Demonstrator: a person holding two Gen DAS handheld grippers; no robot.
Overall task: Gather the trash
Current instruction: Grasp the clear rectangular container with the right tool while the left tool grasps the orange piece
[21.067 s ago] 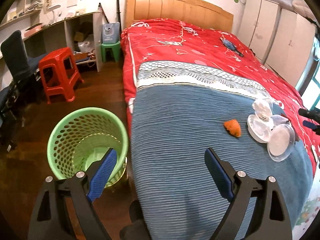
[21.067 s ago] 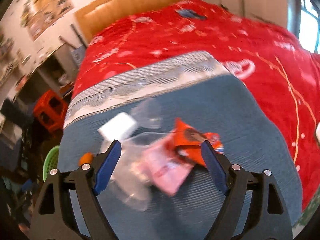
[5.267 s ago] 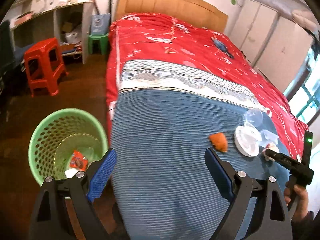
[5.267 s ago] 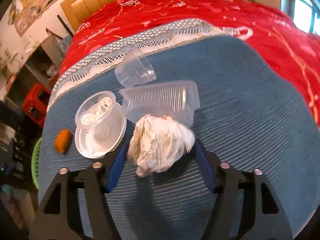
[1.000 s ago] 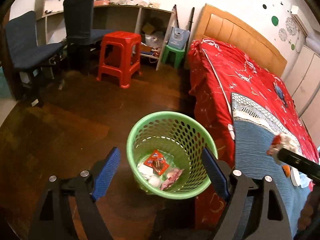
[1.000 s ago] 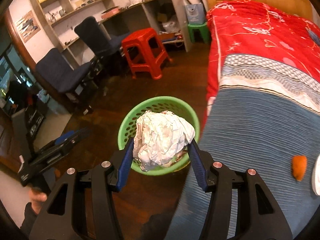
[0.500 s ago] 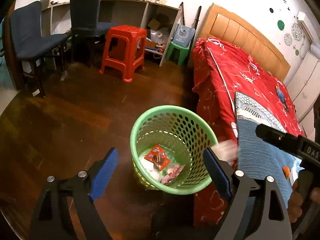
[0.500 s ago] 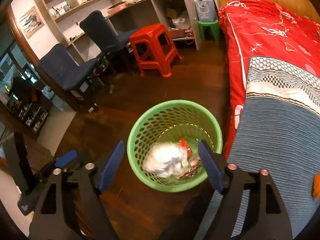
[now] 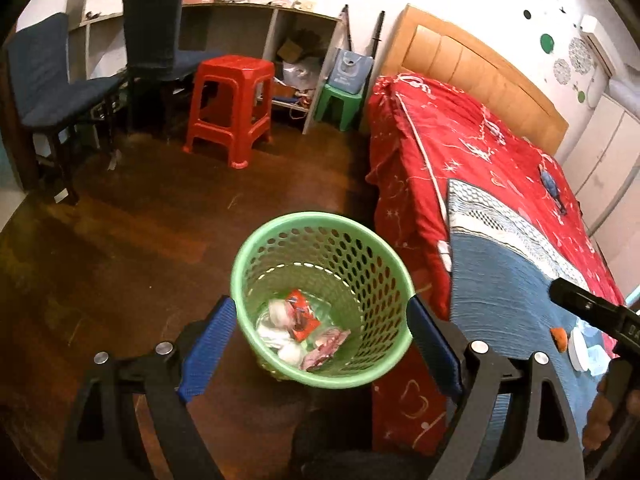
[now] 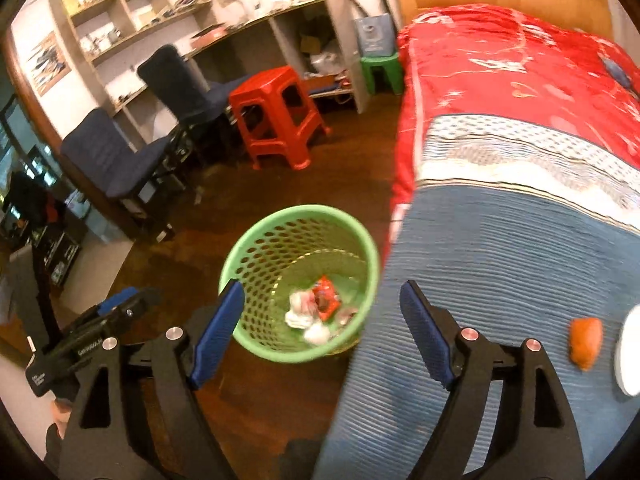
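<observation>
While the right gripper [image 10: 320,316] hangs over the gap between the bed and the green basket [image 10: 362,240], its jaws are opening with nothing between them, and the left gripper [image 9: 322,338] is likewise spread wide and empty, aimed down at the same basket [image 9: 256,248]. The collected trash lies at the basket's bottom: a crumpled white wad [image 10: 298,316], a red wrapper [image 10: 326,300] and a pinkish packet [image 9: 326,344]. More remains on the blue blanket [image 10: 500,264]: an orange scrap [image 10: 585,342] and, just beside it at the frame edge, a white lid [image 10: 630,350]; the left view also shows some clear plastic pieces [image 9: 596,354] near them, too small to tell apart. The main risk from here, I judge, lies in those light, slippery containers. A pinch on a thin clear wall could make it spring out or crush, and the soft blanket gives under the fingers, so a low approach may snag the ribbed fabric instead of the item. The basket stands close against the bed's side, so a release made too early on the way back would probably land on the blanket's edge or the wooden floor [image 9: 120,248] instead. The two grippers also work close together and could knock one another.
</observation>
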